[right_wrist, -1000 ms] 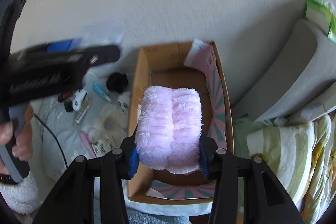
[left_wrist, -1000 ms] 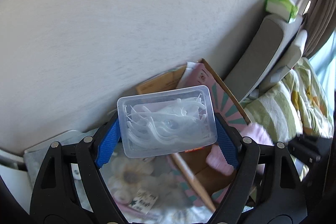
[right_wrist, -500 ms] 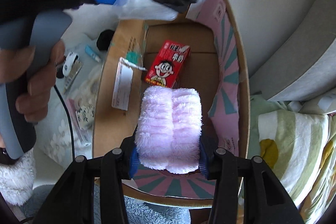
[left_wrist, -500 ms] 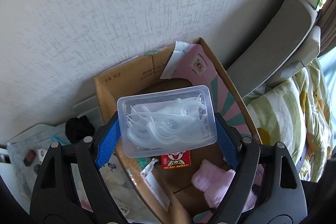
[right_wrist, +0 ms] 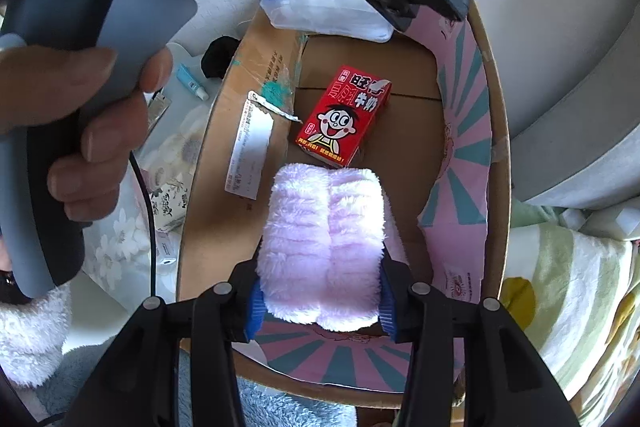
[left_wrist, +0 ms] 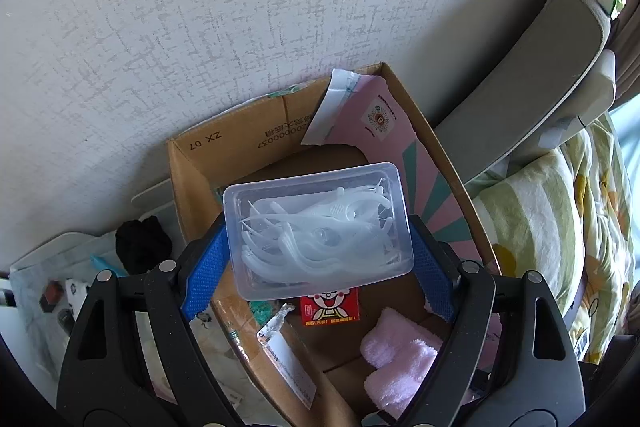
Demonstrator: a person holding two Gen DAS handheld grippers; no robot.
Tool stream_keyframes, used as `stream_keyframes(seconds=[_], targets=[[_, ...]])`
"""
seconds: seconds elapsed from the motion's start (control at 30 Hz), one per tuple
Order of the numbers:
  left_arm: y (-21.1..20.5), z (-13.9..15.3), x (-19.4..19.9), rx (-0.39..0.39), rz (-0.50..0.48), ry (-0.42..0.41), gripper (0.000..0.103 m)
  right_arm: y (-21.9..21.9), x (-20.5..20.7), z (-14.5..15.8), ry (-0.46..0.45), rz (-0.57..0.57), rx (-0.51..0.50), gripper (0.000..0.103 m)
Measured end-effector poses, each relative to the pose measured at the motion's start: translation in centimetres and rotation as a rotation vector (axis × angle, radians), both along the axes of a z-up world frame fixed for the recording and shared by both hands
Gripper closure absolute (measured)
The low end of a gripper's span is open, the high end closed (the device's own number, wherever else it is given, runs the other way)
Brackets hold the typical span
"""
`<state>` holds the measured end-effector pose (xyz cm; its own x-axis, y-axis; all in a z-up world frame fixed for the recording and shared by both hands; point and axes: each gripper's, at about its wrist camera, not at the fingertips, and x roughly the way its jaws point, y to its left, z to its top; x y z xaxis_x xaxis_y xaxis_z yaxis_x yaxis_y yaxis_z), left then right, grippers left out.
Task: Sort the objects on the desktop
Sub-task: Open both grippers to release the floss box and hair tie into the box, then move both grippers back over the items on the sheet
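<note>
Plastic box (left_wrist: pixel 318 231): clear, lidded, full of white floss picks; clamped in the left gripper (left_wrist: pixel 318 255) above the cardboard box (left_wrist: pixel 192 163).
Pink towel (right_wrist: pixel 322 247): fluffy, folded; squeezed by the right gripper (right_wrist: pixel 320 303) over that box.
Cardboard box: open, holds a red milk carton (right_wrist: pixel 344 119).

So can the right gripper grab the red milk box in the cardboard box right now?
Probably not yet. The right gripper is shut on the pink fluffy cloth, so its jaws are full. The red milk box lies uncovered on the cardboard box floor just ahead, so dropping the cloth should free the way.
</note>
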<state>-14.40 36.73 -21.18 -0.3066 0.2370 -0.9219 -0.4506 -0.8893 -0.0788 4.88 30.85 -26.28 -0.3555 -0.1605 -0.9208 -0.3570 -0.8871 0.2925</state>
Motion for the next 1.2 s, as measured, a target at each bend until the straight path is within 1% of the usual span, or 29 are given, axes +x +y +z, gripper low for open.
stream_keyframes(seconds=[0.1,0.17,0.2,0.23,0.27,0.3,0.33,0.37,0.4,0.43,0.5,0.6,0.73,0.83,0.9,1.03,1.1,1.13,1.2], targets=[[0.0,0.3,-0.1,0.007,0.003,-0.002,0.020,0.1,0.2,0.1,0.003,-0.006,0.003,0.061],[-0.2,0.4,-0.2,0.034,0.022,-0.020,0.019,0.1,0.4,0.2,0.001,-0.010,0.016,0.059],[-0.4,0.5,-0.3,0.049,0.035,-0.037,0.013,0.2,0.4,0.3,-0.003,-0.011,0.021,0.059],[-0.5,0.5,-0.4,0.062,0.048,-0.056,0.005,0.2,0.5,0.4,0.000,-0.019,0.021,0.055],[-0.7,0.5,-0.4,0.071,0.062,-0.071,0.000,0.3,0.6,0.5,0.005,-0.026,0.017,0.043],[-0.8,0.6,-0.4,0.087,0.061,-0.082,0.000,0.3,0.8,0.6,0.013,-0.032,0.007,0.033],[-0.8,0.9,-0.4,0.103,0.052,-0.085,0.000,0.3,1.0,0.7,0.017,-0.033,-0.007,0.009],[-0.8,1.2,-0.3,0.117,0.043,-0.075,0.000,0.3,1.1,0.9,0.021,-0.023,-0.017,0.000],[-0.8,1.8,0.0,0.125,0.030,-0.044,0.000,0.4,0.9,1.1,0.029,-0.012,-0.022,0.000],[-0.8,2.3,0.1,0.116,0.026,-0.022,0.000,0.3,1.0,1.3,0.038,-0.009,-0.016,0.000],[-0.9,3.1,0.4,0.110,0.024,0.007,0.000,0.1,1.3,2.0,0.062,-0.016,0.023,0.000],[-1.5,4.2,0.7,0.140,0.018,0.022,0.000,-0.1,1.3,2.3,0.067,-0.021,0.030,0.000],[-2.7,5.5,0.9,0.139,0.011,0.042,0.000,-0.1,1.1,2.6,0.069,-0.023,0.040,0.000],[-4.2,6.6,1.3,0.180,0.017,0.064,0.000,-0.2,1.0,2.8,0.075,-0.024,0.056,0.000],[-5.4,7.3,1.7,0.187,0.023,0.084,0.000,-0.4,0.9,3.1,0.078,-0.028,0.052,0.000],[-7.4,7.7,2.2,0.171,0.022,0.062,0.000,-0.7,0.5,3.7,0.097,-0.034,0.035,0.000],[-8.8,7.8,2.5,0.144,0.032,0.051,0.000,-1.0,0.2,4.0,0.109,-0.031,0.032,0.000],[-9.6,7.9,2.6,0.135,0.043,0.052,0.000,-1.3,-0.1,4.3,0.113,-0.024,0.028,0.000],[-11.8,8.3,2.9,0.142,0.069,0.065,0.000,-1.7,-0.6,4.7,0.116,-0.013,0.035,0.000]])
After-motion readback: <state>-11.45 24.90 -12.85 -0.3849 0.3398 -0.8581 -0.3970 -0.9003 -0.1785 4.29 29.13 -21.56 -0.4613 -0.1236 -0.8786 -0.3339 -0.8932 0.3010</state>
